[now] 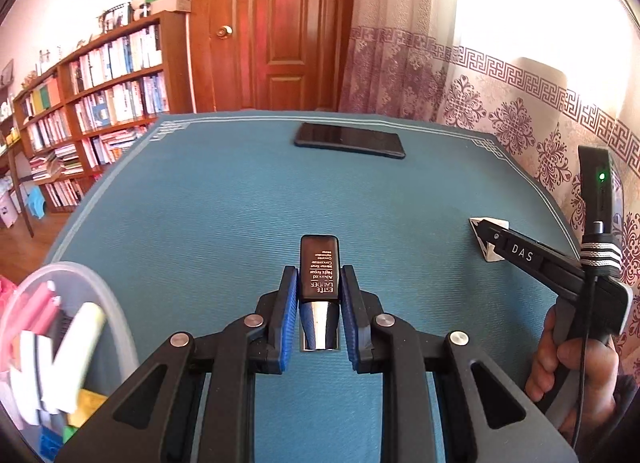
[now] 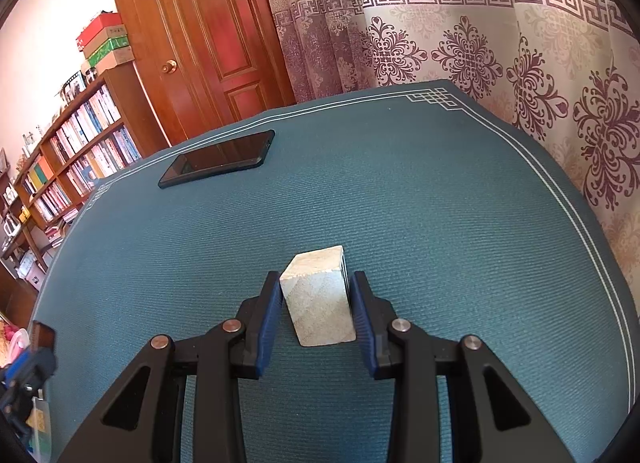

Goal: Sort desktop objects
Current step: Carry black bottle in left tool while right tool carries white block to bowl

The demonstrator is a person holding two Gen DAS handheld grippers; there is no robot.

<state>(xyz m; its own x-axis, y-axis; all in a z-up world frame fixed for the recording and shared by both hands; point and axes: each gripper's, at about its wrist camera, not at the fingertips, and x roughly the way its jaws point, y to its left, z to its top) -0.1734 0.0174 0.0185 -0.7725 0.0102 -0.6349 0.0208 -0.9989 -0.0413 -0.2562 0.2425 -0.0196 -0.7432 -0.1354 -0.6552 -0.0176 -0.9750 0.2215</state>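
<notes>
My left gripper [image 1: 319, 269] is shut on a dark brown cosmetic bottle [image 1: 320, 263] with a silver cap, held off the blue mat [image 1: 200, 203] with its cap end towards the camera. My right gripper [image 2: 316, 277] rests low on the mat, its blue pads against both sides of a pale stone-like block [image 2: 320, 303]. The left wrist view shows that right gripper [image 1: 486, 237] at the right edge, held by a hand [image 1: 572, 367], with the block [image 1: 477, 223] at its tip.
A black phone [image 1: 350, 140] [image 2: 218, 159] lies flat near the mat's far edge. A clear round container [image 1: 100, 283] with pens and coloured items stands at the left. A bookshelf, a wooden door and patterned curtains surround the table.
</notes>
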